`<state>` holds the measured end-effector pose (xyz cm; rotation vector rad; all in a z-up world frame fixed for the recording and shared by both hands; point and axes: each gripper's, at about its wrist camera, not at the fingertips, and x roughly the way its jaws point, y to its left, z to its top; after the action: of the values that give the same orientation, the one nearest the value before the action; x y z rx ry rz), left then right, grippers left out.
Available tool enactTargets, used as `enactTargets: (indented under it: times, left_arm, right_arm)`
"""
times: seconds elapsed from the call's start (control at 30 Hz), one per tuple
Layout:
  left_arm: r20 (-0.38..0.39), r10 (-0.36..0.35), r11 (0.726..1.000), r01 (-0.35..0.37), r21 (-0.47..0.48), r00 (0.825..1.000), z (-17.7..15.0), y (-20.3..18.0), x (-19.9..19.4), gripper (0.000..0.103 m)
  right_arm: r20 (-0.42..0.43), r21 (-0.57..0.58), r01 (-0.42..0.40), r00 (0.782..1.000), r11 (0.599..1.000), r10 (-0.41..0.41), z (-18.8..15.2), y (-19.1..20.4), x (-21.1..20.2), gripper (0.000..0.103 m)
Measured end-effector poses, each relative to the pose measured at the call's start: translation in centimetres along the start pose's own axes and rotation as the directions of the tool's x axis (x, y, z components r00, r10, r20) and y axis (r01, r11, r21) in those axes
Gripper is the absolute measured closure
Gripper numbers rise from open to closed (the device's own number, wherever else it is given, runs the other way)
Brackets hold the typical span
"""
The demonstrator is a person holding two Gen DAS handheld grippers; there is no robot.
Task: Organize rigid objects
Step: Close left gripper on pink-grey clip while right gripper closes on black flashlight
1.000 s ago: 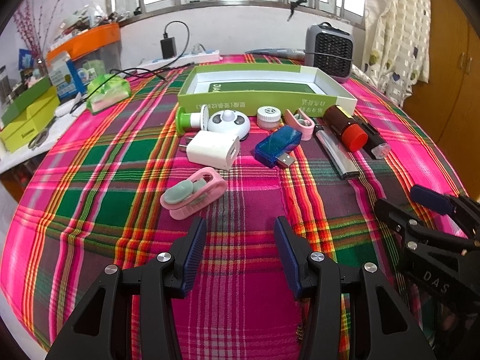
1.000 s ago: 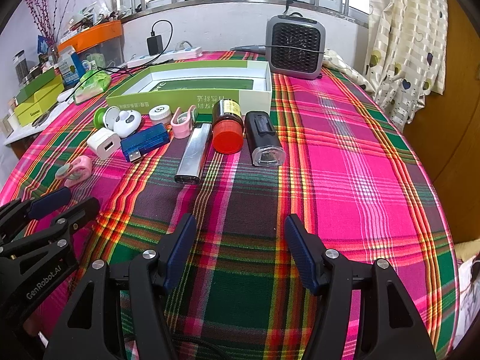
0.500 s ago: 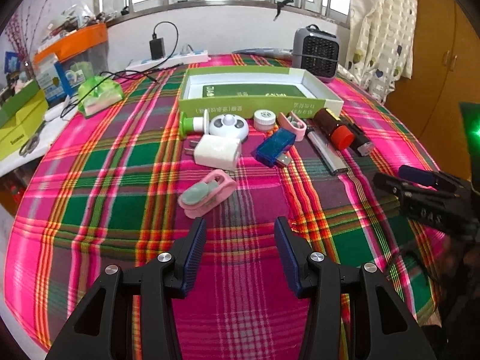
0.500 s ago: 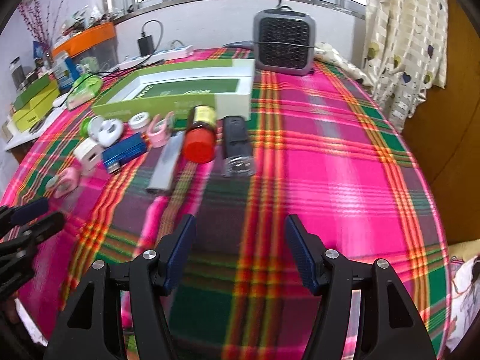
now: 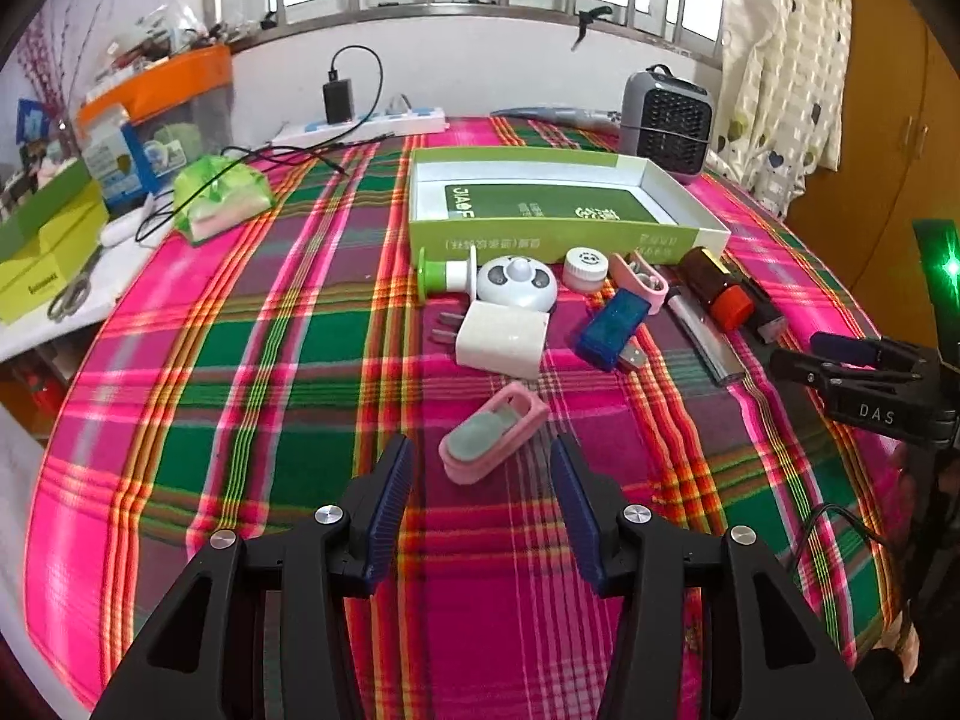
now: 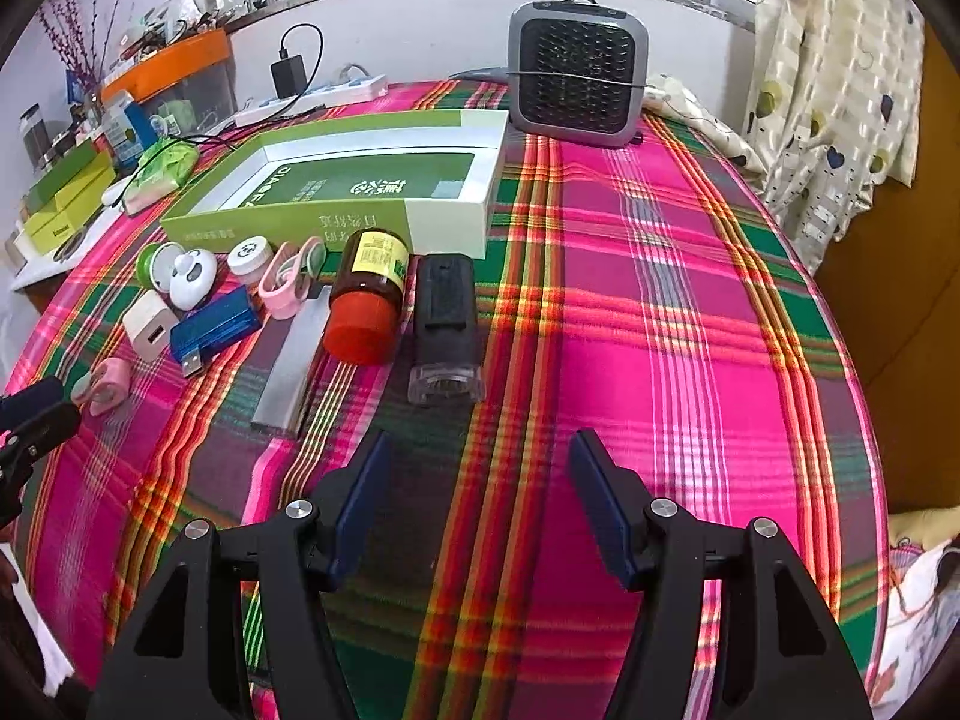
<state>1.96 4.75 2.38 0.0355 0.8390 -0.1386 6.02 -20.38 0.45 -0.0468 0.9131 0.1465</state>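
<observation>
Small rigid objects lie in a row on the plaid tablecloth in front of an open green and white box point(image 5: 558, 204) point(image 6: 360, 186). My left gripper point(image 5: 480, 480) is open and empty, just short of a pink clip point(image 5: 492, 439). Beyond it lie a white charger point(image 5: 503, 338), a blue USB stick point(image 5: 612, 324) and a white round gadget point(image 5: 517, 289). My right gripper point(image 6: 477, 480) is open and empty, just short of a black flashlight point(image 6: 445, 330). Left of the flashlight lie a brown bottle with a red cap point(image 6: 367, 306) and a silver bar point(image 6: 294, 372).
A grey fan heater point(image 6: 576, 81) stands behind the box. A power strip with a charger point(image 5: 360, 120), a green packet point(image 5: 219, 195) and boxes point(image 5: 42, 240) sit at the far left. The table edge curves off on the right near a curtain point(image 6: 840, 90).
My left gripper has moved forward and right, so the pink clip now lies just ahead between its fingers. My right gripper has moved closer to the black flashlight.
</observation>
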Motion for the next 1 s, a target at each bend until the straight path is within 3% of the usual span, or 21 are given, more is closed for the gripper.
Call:
enactTargets:
  times: [0.57, 1.0]
  left_arm:
    - [-0.075, 0.032, 0.999, -0.032, 0.008, 0.997, 1.7, 0.5, 3.6, 0.056]
    - [-0.068, 0.056, 0.998, -0.057, -0.012, 0.996, 2.2, 0.9, 4.3, 0.056]
  right_arm:
    - [-0.017, -0.015, 0.011, 1.000, 1.000, -0.012, 2.8, -0.6, 2.1, 0.041]
    - [-0.003, -0.050, -0.006, 1.000, 0.999, 0.006, 4.1, -0.2, 3.1, 0.041]
